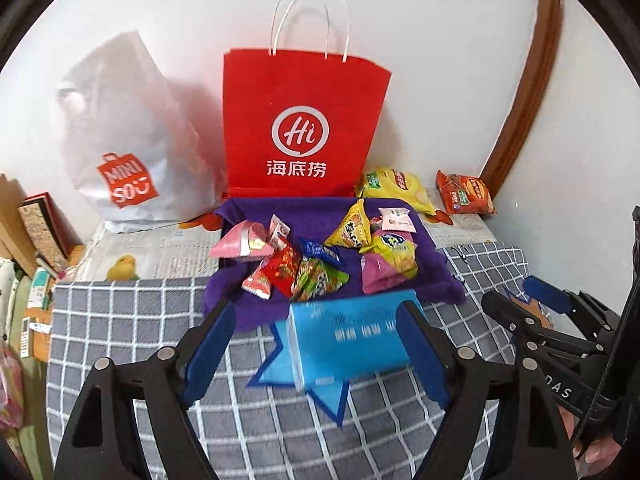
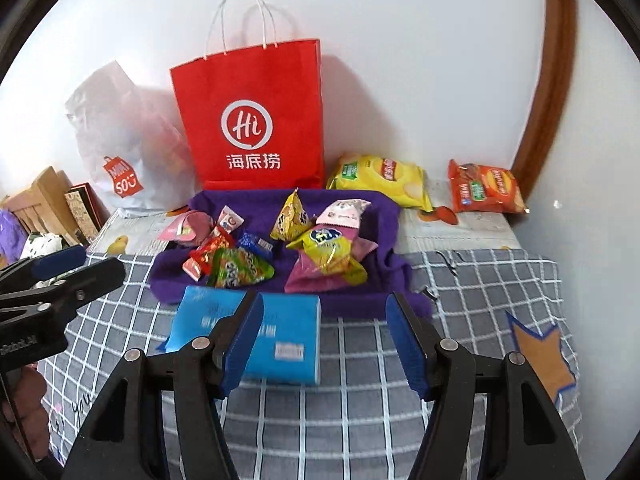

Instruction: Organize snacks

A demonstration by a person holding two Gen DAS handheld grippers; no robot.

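Observation:
Several small snack packets (image 1: 316,258) lie on a purple cloth (image 1: 312,216) before a red paper bag (image 1: 304,124); they also show in the right wrist view (image 2: 280,244). A blue packet (image 1: 352,336) lies on the checked cloth between the open fingers of my left gripper (image 1: 320,344); the fingers do not press it. My right gripper (image 2: 324,344) is open and empty, just right of the blue packet (image 2: 280,336). A yellow chip bag (image 2: 380,178) and an orange chip bag (image 2: 486,190) lie at the back right.
A white plastic bag (image 1: 120,136) stands left of the red bag (image 2: 252,120). Books and boxes (image 1: 36,228) crowd the left edge. The grey checked cloth (image 2: 360,420) covers the near surface. A white wall with a brown curved frame (image 2: 552,80) stands behind.

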